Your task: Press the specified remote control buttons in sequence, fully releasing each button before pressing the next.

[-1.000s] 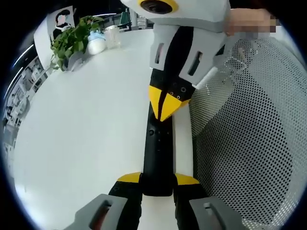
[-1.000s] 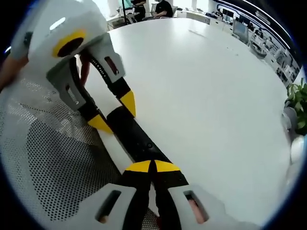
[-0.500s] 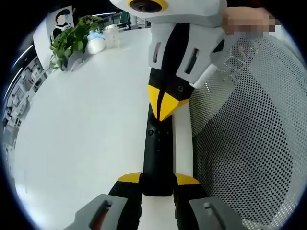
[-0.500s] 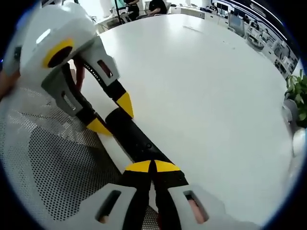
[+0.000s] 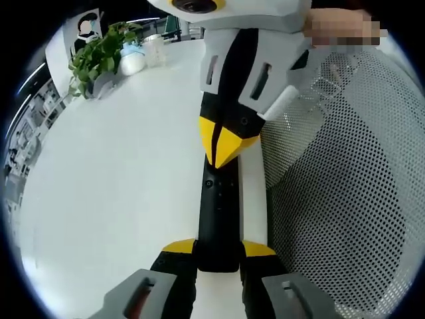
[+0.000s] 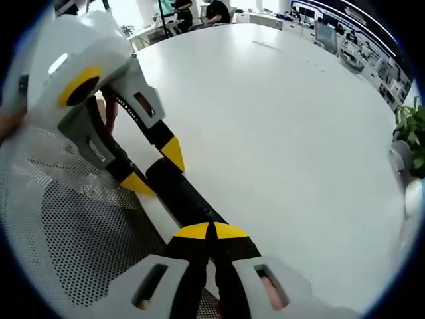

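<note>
While the left gripper rises from 6 o'clock in the left gripper view, its yellow-tipped jaws are clamped on the near end of the black remote control, one jaw on each long side. The remote runs straight toward 12 o'clock over the white table, close beside the table's edge. From 12 o'clock the right gripper comes down onto it, jaws brought together into a single yellow point that rests on the remote's top face, just above a small round button. At 3 o'clock a white perforated mesh surface fills the space beside the table. At 10 o'clock, well apart from the remote, a green potted plant stands near the table's far rim, with a pale blue and white object just beside it.

Seen in the right gripper view, the right gripper has its jaws pressed together at 6 o'clock, the joined yellow tips touching the remote control. The remote slants away toward 10 o'clock, where the left gripper holds its far end between two yellow tips. The mesh surface lies at 8 o'clock, the table spreads from 12 to 4 o'clock, and plant leaves show at 3 o'clock
</note>
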Available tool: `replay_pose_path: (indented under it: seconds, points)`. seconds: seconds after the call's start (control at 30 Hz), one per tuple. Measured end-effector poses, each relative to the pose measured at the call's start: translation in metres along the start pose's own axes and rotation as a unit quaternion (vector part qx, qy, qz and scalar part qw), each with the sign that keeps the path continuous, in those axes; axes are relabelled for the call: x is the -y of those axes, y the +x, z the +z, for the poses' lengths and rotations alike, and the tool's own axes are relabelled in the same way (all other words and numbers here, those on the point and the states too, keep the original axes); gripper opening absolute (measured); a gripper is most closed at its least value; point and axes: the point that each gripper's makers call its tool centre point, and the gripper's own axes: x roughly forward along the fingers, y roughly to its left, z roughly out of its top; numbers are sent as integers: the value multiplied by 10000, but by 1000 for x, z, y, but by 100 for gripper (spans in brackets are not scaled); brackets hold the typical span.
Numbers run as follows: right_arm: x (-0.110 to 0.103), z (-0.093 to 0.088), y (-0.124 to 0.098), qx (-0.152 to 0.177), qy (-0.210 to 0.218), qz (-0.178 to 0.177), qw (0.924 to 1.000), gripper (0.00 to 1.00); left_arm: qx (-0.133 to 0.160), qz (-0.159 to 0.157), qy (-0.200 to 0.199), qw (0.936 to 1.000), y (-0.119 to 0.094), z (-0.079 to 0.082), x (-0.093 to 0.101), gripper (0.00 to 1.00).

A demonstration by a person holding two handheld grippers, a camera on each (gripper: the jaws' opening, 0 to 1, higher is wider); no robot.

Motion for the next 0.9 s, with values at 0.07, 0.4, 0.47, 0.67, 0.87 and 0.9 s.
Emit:
replay_pose_path:
  seconds: [0.07,0.4,0.47,0.67,0.87,0.9]
  points:
    - [-1,0,1,-14,75,55,10000,0,3,-1,0,10000,0,0,0,24]
    - [-1,12,2,67,81,88,9999,0,-28,3,44,10000,1,1,0,24]
    - [1,15,3,79,74,87,9999,0,-31,7,48,10000,1,1,0,24]
    - [3,16,6,121,307,177,9993,0,4,13,-2,10000,1,1,0,24]
    - [-3,13,10,188,777,441,9958,0,60,19,-62,10000,1,2,-1,24]
    - [-4,12,10,180,768,433,9959,0,66,19,-56,10000,1,2,-1,24]
